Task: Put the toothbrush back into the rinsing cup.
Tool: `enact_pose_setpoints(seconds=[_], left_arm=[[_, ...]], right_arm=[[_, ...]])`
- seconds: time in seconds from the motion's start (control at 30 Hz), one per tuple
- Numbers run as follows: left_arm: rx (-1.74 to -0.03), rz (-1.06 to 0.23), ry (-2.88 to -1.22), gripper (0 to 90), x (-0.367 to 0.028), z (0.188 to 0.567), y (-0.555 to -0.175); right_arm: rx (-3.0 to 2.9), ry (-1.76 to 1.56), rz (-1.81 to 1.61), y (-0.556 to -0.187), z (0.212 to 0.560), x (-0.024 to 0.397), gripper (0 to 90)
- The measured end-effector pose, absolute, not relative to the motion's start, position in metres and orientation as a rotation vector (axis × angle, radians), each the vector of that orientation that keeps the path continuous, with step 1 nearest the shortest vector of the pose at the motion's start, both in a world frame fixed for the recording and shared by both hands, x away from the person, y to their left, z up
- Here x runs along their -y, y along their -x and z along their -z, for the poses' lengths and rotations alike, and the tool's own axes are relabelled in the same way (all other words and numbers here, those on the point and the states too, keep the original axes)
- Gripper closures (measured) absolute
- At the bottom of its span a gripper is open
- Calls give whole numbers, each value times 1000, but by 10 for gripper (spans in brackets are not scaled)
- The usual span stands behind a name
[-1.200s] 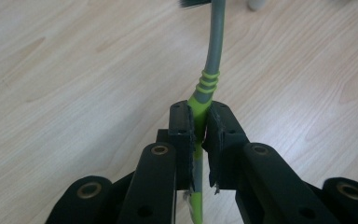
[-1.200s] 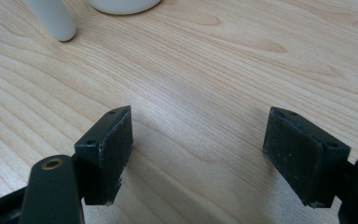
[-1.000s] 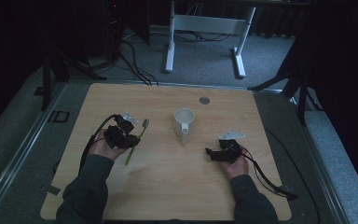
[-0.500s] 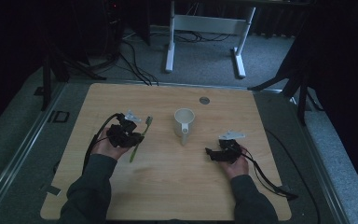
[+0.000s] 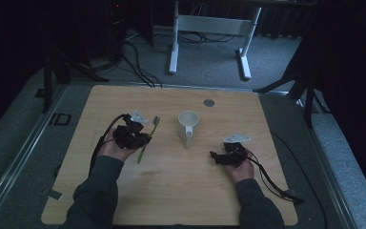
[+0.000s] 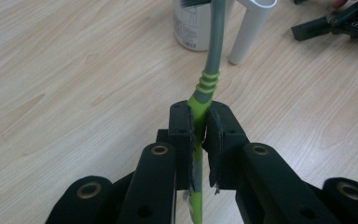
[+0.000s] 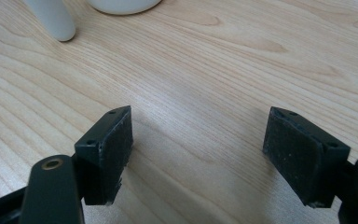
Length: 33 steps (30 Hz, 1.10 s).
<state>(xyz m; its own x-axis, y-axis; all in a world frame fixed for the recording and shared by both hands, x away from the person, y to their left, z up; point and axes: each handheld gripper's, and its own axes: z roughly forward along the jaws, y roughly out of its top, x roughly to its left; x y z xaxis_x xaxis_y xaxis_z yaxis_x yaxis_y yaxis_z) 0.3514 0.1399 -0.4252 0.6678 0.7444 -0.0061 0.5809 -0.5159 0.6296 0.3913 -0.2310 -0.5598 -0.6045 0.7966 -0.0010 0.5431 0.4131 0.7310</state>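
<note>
Left gripper view had the left gripper [image 6: 200, 135] clenched on the green toothbrush [image 6: 205, 88], its head aimed at the white mug [image 5: 188, 125] mid-bench. Carry step, by the look of it; next came lifting and tipping the brush into the mug. Right gripper [image 7: 200, 154] waited with jaws released.

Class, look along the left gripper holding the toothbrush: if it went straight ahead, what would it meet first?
Probably the white mug: the left gripper points the toothbrush at it, though depth is hard to judge.
</note>
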Motion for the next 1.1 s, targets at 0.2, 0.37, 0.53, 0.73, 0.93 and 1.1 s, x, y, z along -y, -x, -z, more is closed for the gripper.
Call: enact_pose_setpoints(seconds=[0.2,0.37,0.53,0.73,0.93,1.1], left_arm=[[-1007,-367,-2260,811,-136,423,-354],[-1003,-381,-2247,811,-133,423,-356],[-1000,-395,-2234,811,-130,423,-357],[-1003,-410,-2204,811,-128,422,-358],[-1008,-433,-2167,811,-128,421,-358],[-1013,-438,-2146,811,-127,421,-359]], right_arm=[[-2325,-1154,-1009,-391,560,231,235],[-2327,-1153,-1007,-391,560,231,236],[-2326,-1153,-1008,-391,560,231,236],[-2326,-1153,-1008,-391,560,231,235],[-2326,-1153,-1008,-391,560,231,236],[-2326,-1154,-1008,-391,560,231,235]])
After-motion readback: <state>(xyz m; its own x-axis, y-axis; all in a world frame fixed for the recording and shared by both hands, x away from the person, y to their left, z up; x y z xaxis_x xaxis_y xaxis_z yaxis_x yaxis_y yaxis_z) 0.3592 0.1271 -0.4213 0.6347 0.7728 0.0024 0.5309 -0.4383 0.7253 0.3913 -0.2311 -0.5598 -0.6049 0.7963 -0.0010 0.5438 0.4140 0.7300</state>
